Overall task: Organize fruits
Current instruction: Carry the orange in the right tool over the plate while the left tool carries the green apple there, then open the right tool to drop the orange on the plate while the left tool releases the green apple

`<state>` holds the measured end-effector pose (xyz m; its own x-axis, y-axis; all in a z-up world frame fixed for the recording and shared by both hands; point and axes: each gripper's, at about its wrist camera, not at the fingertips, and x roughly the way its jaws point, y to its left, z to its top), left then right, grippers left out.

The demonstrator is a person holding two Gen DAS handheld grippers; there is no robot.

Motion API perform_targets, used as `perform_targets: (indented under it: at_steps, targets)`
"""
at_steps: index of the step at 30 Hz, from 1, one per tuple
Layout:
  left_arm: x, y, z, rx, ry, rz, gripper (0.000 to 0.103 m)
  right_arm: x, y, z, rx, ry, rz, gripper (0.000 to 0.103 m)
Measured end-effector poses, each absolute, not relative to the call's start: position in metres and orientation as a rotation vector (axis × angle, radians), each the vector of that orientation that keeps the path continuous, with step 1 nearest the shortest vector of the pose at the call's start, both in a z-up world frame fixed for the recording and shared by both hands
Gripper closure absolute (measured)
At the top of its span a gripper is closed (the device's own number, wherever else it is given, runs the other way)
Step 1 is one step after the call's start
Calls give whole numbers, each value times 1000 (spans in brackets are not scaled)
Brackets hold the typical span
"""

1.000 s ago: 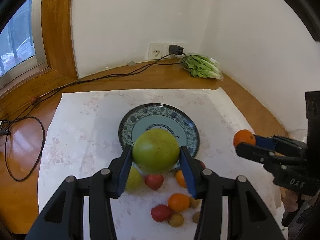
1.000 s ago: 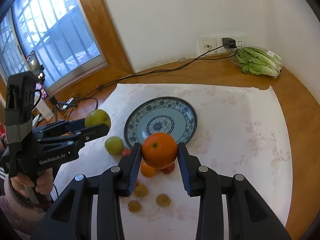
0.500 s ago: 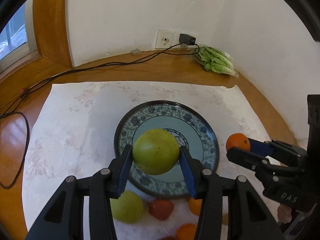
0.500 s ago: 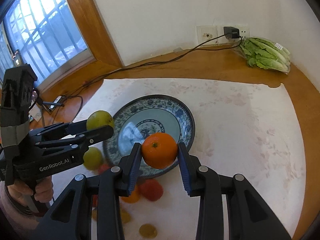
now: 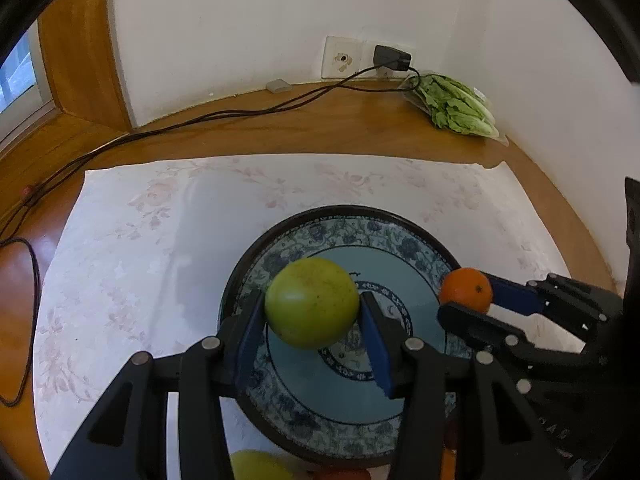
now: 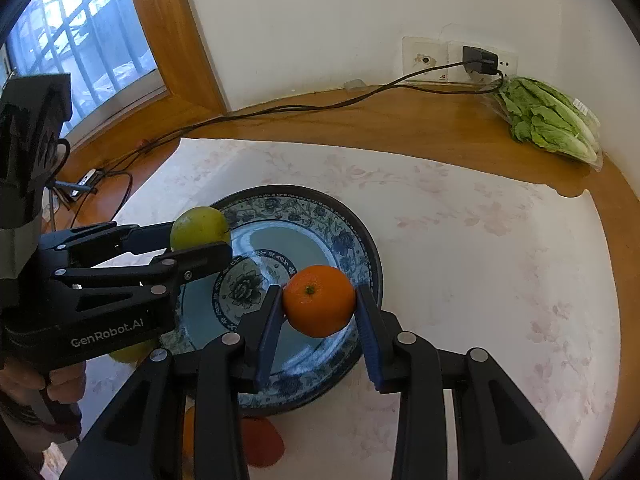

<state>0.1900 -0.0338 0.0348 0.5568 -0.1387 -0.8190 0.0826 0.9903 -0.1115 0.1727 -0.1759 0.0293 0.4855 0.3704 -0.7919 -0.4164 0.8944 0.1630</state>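
My left gripper (image 5: 312, 320) clamps a round green apple (image 5: 312, 303) over the blue-and-white patterned ceramic plate (image 5: 404, 244) on the pale floral cloth (image 5: 160, 216). My right gripper (image 6: 318, 312) clamps a small round orange (image 6: 319, 301) above that plate's near rim.

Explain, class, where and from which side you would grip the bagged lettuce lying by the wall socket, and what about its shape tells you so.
Grip the bagged lettuce across its narrow width near the middle, coming from above. It lies flat on the wooden ledge as a long bundle, one end by the wall socket, so jaws spanning its short axis probably fit best. The leaves look soft, so close gently.
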Motion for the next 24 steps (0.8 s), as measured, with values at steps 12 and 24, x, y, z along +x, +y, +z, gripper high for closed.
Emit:
perform_targets:
  at_steps: [12,24]
  targets:
    - [202,-41,26,-33,975,-110,54,183,-162,22,-132,924,476,66]
    - [208,-41,26,-41,978,-104,54,198,-169,18,-65,916,483,66]
